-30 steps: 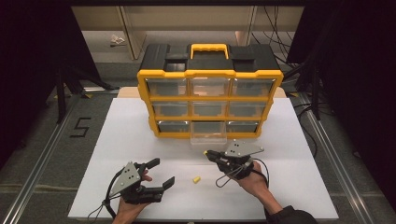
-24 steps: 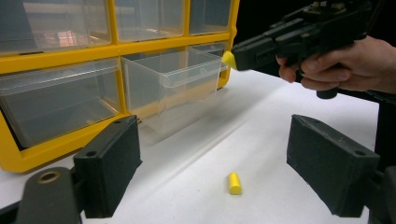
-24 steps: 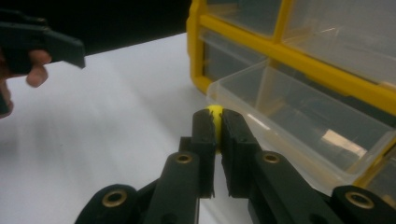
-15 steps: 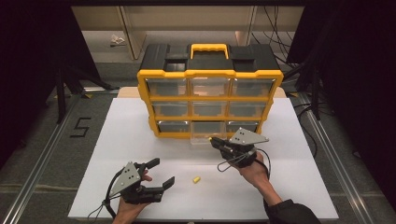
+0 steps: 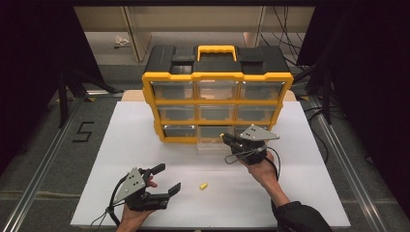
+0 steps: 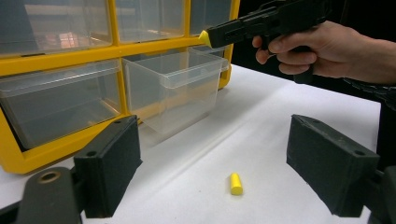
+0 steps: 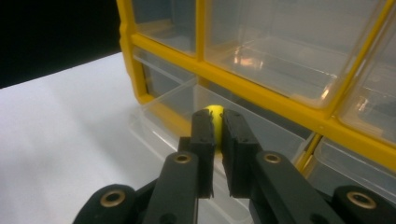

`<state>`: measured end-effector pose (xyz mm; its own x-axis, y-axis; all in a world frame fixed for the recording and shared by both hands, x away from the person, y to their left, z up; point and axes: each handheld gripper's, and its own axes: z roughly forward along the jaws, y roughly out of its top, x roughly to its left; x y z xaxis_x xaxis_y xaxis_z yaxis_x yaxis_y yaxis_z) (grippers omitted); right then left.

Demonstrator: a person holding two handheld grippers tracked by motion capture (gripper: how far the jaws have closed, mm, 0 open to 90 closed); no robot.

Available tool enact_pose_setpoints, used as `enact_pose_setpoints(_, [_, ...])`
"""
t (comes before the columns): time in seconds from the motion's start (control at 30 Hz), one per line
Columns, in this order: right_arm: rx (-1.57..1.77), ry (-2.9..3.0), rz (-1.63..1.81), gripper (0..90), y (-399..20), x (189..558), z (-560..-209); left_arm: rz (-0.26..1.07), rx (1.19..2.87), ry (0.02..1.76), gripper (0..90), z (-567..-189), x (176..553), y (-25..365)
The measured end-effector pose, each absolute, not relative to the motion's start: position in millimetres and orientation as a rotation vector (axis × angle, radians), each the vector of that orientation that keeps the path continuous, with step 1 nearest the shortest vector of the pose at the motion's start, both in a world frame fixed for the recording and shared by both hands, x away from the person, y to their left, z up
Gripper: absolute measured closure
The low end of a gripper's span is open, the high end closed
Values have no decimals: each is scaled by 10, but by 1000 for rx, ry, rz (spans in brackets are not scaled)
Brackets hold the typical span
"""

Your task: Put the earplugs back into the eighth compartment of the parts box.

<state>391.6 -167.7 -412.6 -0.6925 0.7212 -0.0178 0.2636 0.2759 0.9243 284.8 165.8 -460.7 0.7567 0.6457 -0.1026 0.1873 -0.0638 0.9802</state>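
Yellow plug (image 5: pixel 224 137), small, pinched at tips of right gripper (image 5: pixel 227 139), high view; held over pulled-out clear drawer (image 5: pixel 211 143) at bottom row of yellow organizer (image 5: pixel 217 77). Second yellow plug (image 5: pixel 203 185) loose on white table (image 5: pixel 309 193), between both hands. Left gripper (image 5: pixel 169 179) low at near left, jaws spread, nothing between.

Left gripper view: own jaws wide apart, second yellow plug (image 6: pixel 236 183) on table ahead between them, untouched. Clear drawer (image 6: pixel 173 88) beyond, protruding from organizer (image 6: pixel 60 63). Right gripper (image 6: pixel 208 38) above drawer's far edge, yellow plug (image 6: pixel 204 38) clamped at tip.

Right gripper view: jaws clenched on yellow plug (image 7: pixel 215 113), rounded end showing past pads. Open drawer (image 7: pixel 173 109) directly beneath, organizer frame (image 7: pixel 261 95) close behind.
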Motion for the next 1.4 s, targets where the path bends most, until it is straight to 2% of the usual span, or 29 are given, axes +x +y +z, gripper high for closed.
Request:
enact_pose_setpoints(0.33, [938,2098,1364,804,-1706,4011,-4184,427,1624,680,176,-4608,2849,1655])
enact_pose_setpoints(0.4, [954,2103,1360,715,-1711,4020,-4195,427,1624,677,176,-4608,2847,1652])
enact_pose_setpoints(0.47, [949,2102,1366,690,-1711,4018,-4194,426,1624,677,176,-4607,2846,1652])
enact_pose_setpoints(0.53, [924,2103,1376,610,-1702,4007,-4177,426,1624,678,176,-4607,2847,1654])
enact_pose_setpoints(0.83, [887,2101,1446,462,-1653,3908,-4072,427,1624,675,176,-4604,2844,1653])
enact_pose_setpoints(0.87, [877,2102,1461,424,-1629,3870,-4050,427,1624,676,176,-4604,2845,1654])
enact_pose_setpoints(1.4, [721,2231,1486,324,-1379,3623,-4013,426,1621,677,174,-4603,2844,1655])
